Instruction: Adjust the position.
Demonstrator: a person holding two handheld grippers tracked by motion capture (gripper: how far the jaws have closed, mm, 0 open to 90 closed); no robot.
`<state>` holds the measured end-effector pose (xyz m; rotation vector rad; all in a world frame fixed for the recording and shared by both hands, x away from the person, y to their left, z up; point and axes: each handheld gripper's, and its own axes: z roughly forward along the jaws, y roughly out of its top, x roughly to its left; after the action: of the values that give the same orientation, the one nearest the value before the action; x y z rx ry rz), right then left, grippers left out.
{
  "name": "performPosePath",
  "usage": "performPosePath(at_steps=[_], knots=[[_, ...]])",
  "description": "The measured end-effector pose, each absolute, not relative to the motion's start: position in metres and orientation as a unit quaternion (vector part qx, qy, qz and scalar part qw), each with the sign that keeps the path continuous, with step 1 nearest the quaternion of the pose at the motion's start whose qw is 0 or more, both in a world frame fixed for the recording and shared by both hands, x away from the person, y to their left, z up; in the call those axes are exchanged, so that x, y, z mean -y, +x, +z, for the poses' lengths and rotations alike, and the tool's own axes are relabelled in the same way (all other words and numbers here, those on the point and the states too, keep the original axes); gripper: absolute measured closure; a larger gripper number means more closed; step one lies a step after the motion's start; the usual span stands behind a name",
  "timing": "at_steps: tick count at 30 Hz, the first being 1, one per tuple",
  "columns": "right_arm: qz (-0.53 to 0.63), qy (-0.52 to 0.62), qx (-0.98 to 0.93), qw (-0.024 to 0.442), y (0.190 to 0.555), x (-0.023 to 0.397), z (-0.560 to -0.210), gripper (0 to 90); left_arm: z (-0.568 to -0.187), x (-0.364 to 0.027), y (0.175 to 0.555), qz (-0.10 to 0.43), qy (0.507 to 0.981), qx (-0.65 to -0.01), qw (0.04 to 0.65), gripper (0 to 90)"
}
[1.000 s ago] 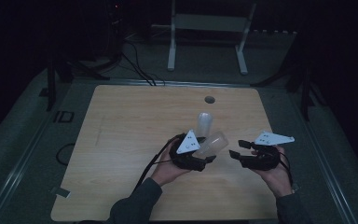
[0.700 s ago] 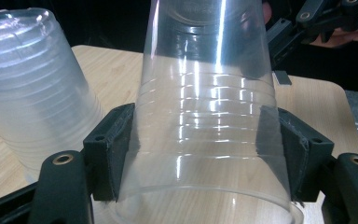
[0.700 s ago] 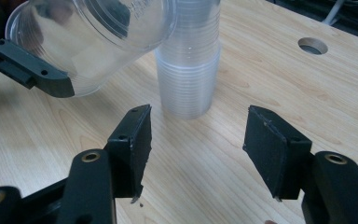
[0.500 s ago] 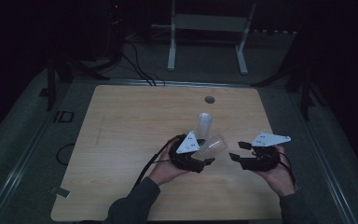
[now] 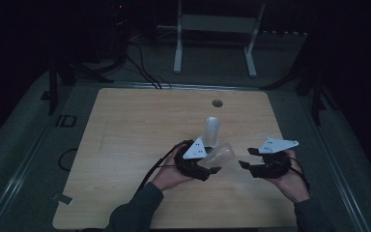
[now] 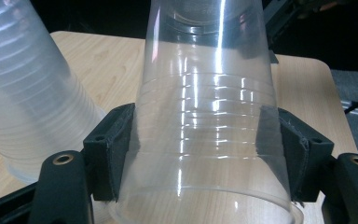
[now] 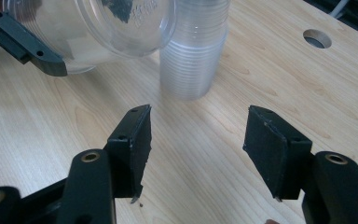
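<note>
My left gripper (image 5: 211,166) is shut on a clear plastic cup (image 5: 222,154), held tilted above the table with its mouth toward the right gripper. In the left gripper view the cup (image 6: 209,116) sits between the two black pads (image 6: 114,149). A stack of clear cups (image 5: 211,130) stands mouth down on the wooden table (image 5: 125,145) just behind the held cup; it also appears as the stack (image 7: 193,51) in the right gripper view and the stack (image 6: 23,88) in the left gripper view. My right gripper (image 7: 196,140) is open and empty, a little right of the held cup (image 7: 98,28).
A round cable hole (image 5: 217,103) lies in the table near its far edge. A white metal stand (image 5: 217,29) rises on the floor behind the table. Black cables (image 5: 140,67) run over the floor at the back left.
The left gripper has tilted the held cup further toward the right gripper and lowered it slightly. The right gripper has shifted only slightly.
</note>
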<state>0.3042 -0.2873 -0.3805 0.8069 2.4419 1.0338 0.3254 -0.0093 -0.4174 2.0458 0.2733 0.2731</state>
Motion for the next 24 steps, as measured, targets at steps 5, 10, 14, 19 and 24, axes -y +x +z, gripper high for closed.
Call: performPosePath(at_steps=[5,10,14,19,24], knots=[[0.361,0.279,-0.871,0.183,0.3043,0.2867,-0.3794,40.8,-0.4181,0.0091,0.3261,0.111,0.852,-0.109,0.499,29.7],[0.35,0.269,-0.879,0.182,0.304,0.2856,-0.3779,40.7,-0.418,0.0092,0.3266,0.107,0.857,-0.101,0.494,29.8],[0.343,0.262,-0.884,0.181,0.3039,0.2854,-0.3767,40.6,-0.4179,0.009,0.3271,0.105,0.86,-0.098,0.49,29.8],[0.336,0.258,-0.888,0.18,0.3044,0.2853,-0.3764,40.4,-0.4182,0.0094,0.3274,0.102,0.865,-0.089,0.483,29.8],[0.327,0.252,-0.894,0.176,0.3047,0.2841,-0.3769,40.3,-0.4185,0.0087,0.328,0.099,0.868,-0.085,0.479,29.8]])
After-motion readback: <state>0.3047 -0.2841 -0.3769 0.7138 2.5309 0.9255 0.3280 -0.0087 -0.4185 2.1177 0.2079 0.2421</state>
